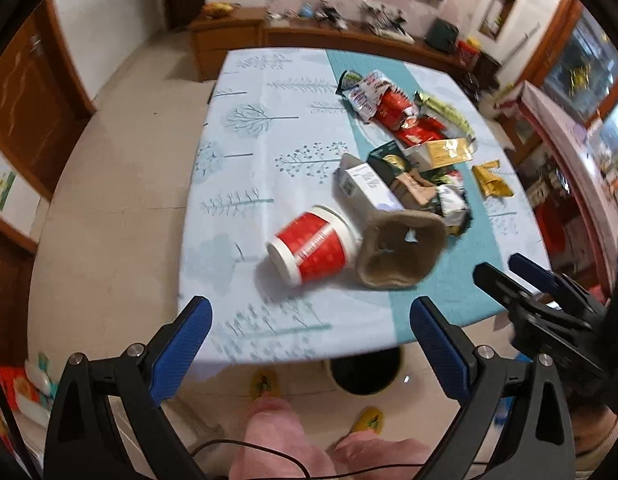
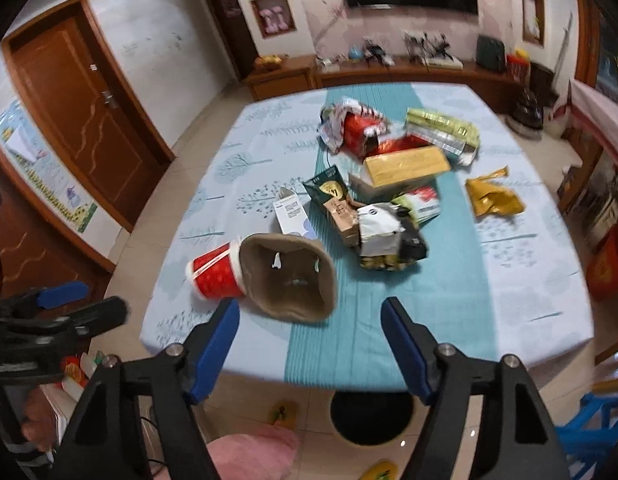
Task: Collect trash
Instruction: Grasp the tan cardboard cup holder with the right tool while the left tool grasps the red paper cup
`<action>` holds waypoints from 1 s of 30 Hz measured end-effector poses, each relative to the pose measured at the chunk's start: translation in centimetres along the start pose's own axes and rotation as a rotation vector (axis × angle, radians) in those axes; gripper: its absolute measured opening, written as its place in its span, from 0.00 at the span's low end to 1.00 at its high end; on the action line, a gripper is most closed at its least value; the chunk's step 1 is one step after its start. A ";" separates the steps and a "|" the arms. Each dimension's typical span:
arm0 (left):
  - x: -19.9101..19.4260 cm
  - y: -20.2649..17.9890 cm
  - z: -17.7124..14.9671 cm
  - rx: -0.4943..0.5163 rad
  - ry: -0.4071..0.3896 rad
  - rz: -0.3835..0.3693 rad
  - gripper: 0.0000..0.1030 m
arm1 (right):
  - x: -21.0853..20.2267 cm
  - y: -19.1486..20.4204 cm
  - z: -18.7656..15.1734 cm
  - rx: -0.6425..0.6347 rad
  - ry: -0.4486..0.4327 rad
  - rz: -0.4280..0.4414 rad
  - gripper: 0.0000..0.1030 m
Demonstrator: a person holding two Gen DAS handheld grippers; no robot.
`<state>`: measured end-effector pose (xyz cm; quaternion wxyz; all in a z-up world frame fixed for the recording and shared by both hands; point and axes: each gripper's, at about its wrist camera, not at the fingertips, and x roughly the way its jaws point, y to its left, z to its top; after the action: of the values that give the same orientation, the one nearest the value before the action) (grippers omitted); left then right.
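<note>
Hovering off the table's (image 2: 529, 280) near edge, right gripper (image 2: 311, 342) jaws apart, empty; brown paper cup holder (image 2: 293, 280) lies at 12 o'clock, mouth toward it. Left gripper (image 1: 311, 340) also apart, empty, red cup (image 1: 313, 250) at its 12, on its side.

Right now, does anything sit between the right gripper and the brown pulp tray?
Nothing visible does. The right gripper hangs open just short of the brown pulp tray, with only bare tablecloth between them.
</note>
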<state>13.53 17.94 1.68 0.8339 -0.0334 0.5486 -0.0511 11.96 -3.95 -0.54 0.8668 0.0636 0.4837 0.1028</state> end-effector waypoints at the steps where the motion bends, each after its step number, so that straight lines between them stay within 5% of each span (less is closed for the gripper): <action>1: 0.7 0.4 0.6 0.016 0.015 -0.003 0.96 | 1.2 0.1 0.2 0.015 0.015 -0.010 0.65; 9: 8.3 2.7 5.3 0.118 0.188 -0.100 0.96 | 8.4 -0.9 0.2 0.165 0.108 -0.081 0.44; 11: 10.0 2.6 5.8 0.143 0.238 -0.149 0.96 | 9.2 -1.2 -0.1 0.199 0.126 -0.078 0.23; 12: 10.9 2.4 6.1 0.159 0.263 -0.165 0.96 | 9.3 -1.3 -0.3 0.217 0.129 -0.075 0.19; 19: 15.9 1.6 7.1 0.223 0.394 -0.245 0.94 | 7.2 -1.8 -2.0 0.323 0.098 -0.090 0.17; 30: 20.3 1.2 8.1 0.275 0.508 -0.349 0.72 | 4.8 -2.1 -4.5 0.456 0.089 -0.126 0.17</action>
<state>29.03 16.67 -13.74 0.6458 0.0000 0.7129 -0.2733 10.86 -4.77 -7.29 0.8126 0.2230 0.5351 -0.0605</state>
